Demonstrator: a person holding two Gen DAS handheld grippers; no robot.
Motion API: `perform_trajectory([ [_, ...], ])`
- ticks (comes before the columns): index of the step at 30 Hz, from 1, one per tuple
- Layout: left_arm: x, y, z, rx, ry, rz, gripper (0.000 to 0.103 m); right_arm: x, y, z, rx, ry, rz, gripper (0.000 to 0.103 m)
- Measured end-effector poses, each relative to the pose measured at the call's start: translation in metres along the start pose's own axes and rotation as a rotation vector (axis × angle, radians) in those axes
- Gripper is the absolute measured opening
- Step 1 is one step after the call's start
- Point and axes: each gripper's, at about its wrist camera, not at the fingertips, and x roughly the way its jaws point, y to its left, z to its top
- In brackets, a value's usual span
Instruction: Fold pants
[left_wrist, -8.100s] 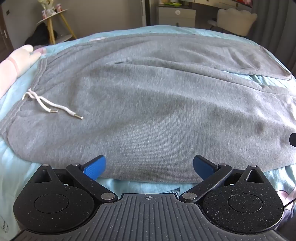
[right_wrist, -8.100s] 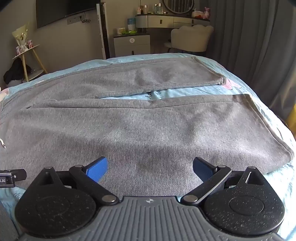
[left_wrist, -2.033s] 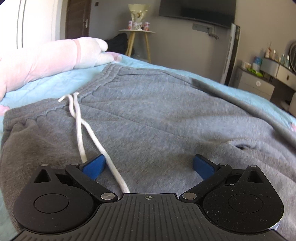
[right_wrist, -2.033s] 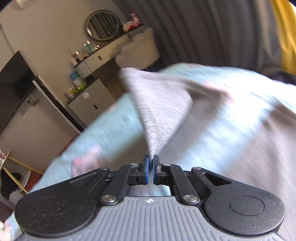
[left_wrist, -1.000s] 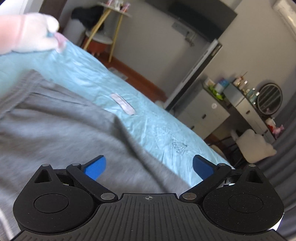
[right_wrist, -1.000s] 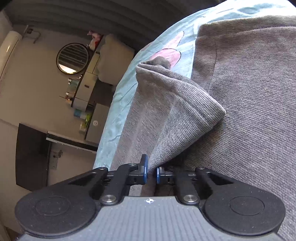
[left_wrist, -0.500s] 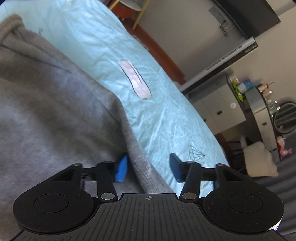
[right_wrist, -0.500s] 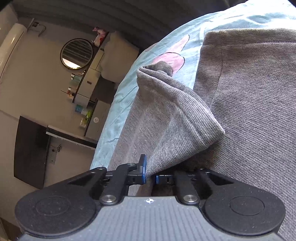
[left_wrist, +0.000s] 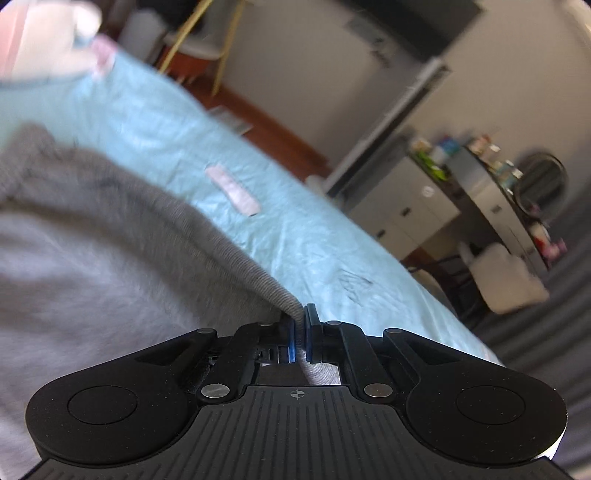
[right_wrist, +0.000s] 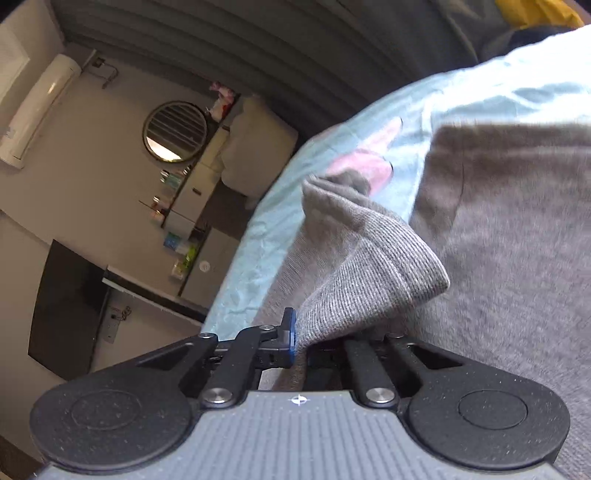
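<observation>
Grey sweatpants (left_wrist: 110, 258) lie spread on a light blue bed sheet (left_wrist: 295, 229). In the left wrist view my left gripper (left_wrist: 300, 325) has its jaws closing, the blue pads pressed on the far side edge of the pants, which rises in a ridge to the fingers. In the right wrist view my right gripper (right_wrist: 301, 332) is closing tight on a leg cuff (right_wrist: 369, 266), lifted and folded over the other grey leg (right_wrist: 517, 258). Its right finger is hidden under the fabric.
A pink soft toy (left_wrist: 48, 44) lies at the bed's far left. Beyond the bed edge stand a white cabinet (left_wrist: 406, 210), a dressing table with a round mirror (right_wrist: 175, 131), a pale chair (left_wrist: 506, 273) and a grey curtain (right_wrist: 295, 48).
My left gripper's jaws have gone from wide open to shut on the pants' edge. My right gripper keeps its hold on the cuff and has shifted slightly.
</observation>
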Motion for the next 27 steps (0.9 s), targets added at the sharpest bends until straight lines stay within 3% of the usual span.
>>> perform_trajectory([
  [3,-0.054,0.002,-0.019,0.066,-0.019,-0.023,0.007,-0.029,0.009,0.015,-0.011,-0.057,0.04,0.005],
  [7,-0.121,0.02,-0.056,0.069,-0.034,-0.051,0.007,-0.076,0.019,0.034,-0.037,-0.136,0.068,0.005],
  [11,-0.162,0.049,-0.1,0.056,0.006,-0.054,0.007,-0.106,0.022,0.042,-0.065,-0.158,0.029,0.005],
  [18,-0.182,0.092,-0.148,-0.009,0.122,-0.024,0.007,-0.139,-0.005,0.028,-0.214,-0.044,-0.158,0.005],
  [24,-0.166,0.108,-0.156,-0.045,0.178,0.045,0.011,-0.125,-0.057,0.02,-0.08,0.08,-0.276,0.005],
  [27,-0.167,0.105,-0.141,-0.015,0.114,0.113,0.024,-0.123,-0.06,0.015,-0.077,0.079,-0.269,0.007],
])
